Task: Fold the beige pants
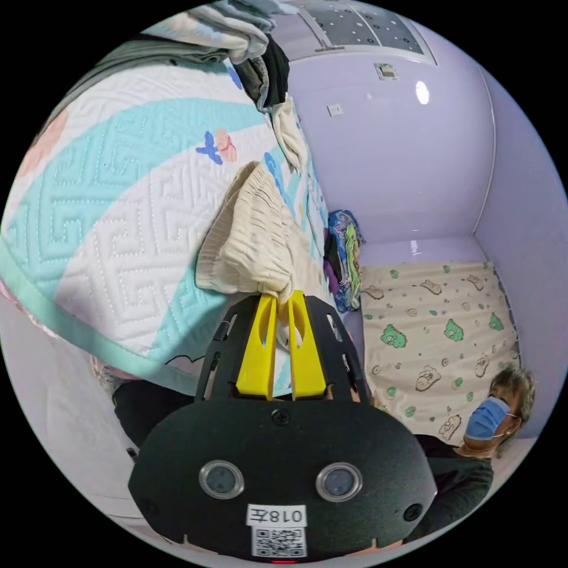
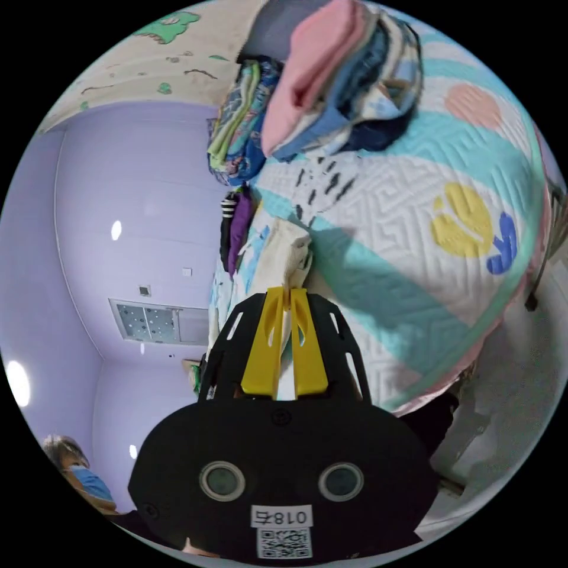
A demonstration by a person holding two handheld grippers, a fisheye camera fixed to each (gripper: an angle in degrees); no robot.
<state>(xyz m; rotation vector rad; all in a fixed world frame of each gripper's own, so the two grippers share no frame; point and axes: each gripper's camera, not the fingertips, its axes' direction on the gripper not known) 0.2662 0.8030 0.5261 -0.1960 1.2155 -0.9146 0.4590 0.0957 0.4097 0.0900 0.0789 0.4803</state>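
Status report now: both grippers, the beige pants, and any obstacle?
Left gripper shut on beige pants. Right gripper shut on the same pants, lifted off the quilt. Stack of folded clothes lies apart, not blocking.

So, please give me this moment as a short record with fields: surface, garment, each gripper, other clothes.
surface: quilted bed cover with teal bands
garment: beige pants, bunched and lifted off the cover
left gripper: shut on the pants' edge
right gripper: shut on the pants' fabric
other clothes: folded stack on the cover
person: masked person beside the bed
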